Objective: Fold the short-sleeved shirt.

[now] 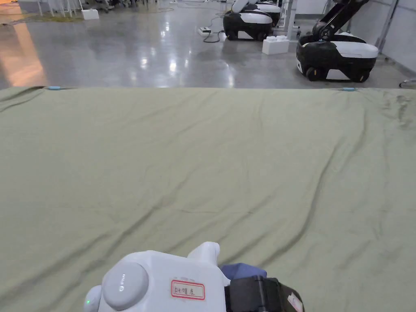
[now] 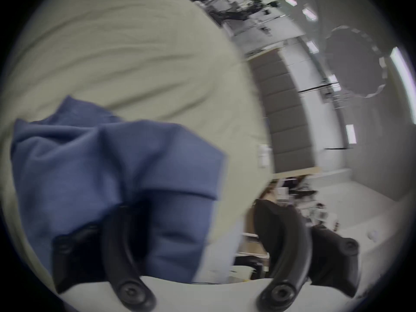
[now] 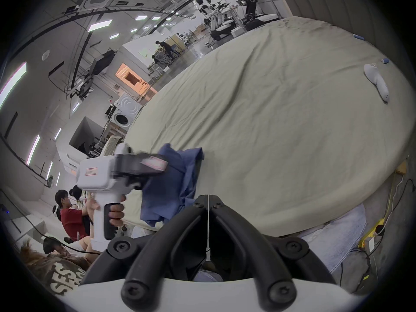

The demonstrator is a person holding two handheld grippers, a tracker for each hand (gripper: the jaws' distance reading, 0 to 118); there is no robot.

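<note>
Wide green sheet (image 1: pixel 211 162) across the middle of the head view, wrinkled, bare up to its far edge. Bunched at the bottom centre, blue short-sleeved shirt (image 2: pixel 94 170), draped over one jaw in the left gripper view. Left gripper (image 2: pixel 198 233) spread wide there, cloth on one jaw, other jaw bare at lower right. Right gripper (image 3: pixel 208 201) at lower centre of its own view, tips pressed together on nothing. White sock (image 3: pixel 377 84) at upper right of that view, well apart from the shirt.
</note>
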